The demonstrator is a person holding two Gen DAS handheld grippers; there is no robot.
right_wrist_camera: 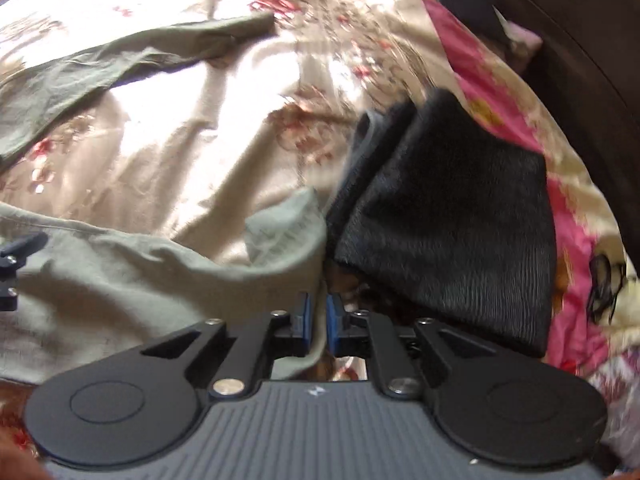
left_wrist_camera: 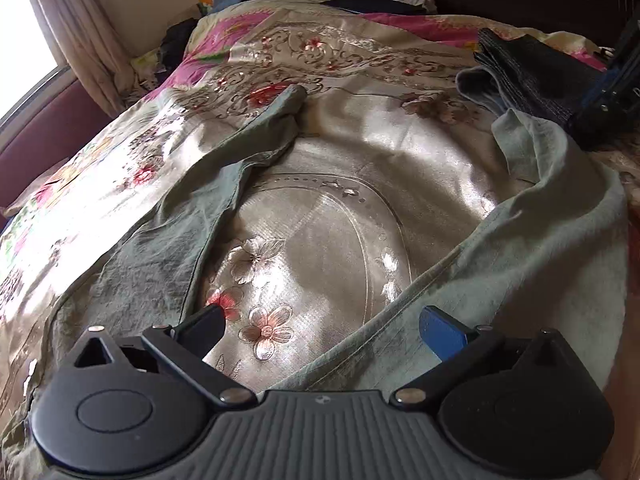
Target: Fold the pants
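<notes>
Spread wide over the bedspread [left_wrist_camera: 320, 208], the left gripper [left_wrist_camera: 326, 326] holds nothing; the pants [left_wrist_camera: 532, 248] are laid in a V. Pants cloth is pinched in the right gripper [right_wrist_camera: 318, 320], beside dark folded clothes [right_wrist_camera: 448, 224]

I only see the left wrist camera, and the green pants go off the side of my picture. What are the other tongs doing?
Observer: The right tongs are nearly closed, with an edge of the green pants pinched between their blue pads.
Child: Is anything in their way?
Observer: A dark folded cloth lies right beside that pinched edge, just ahead of the tongs.
Child: Anything else over there?
Observer: A small black looped thing, maybe glasses, lies on the pink part of the bedspread.
</notes>
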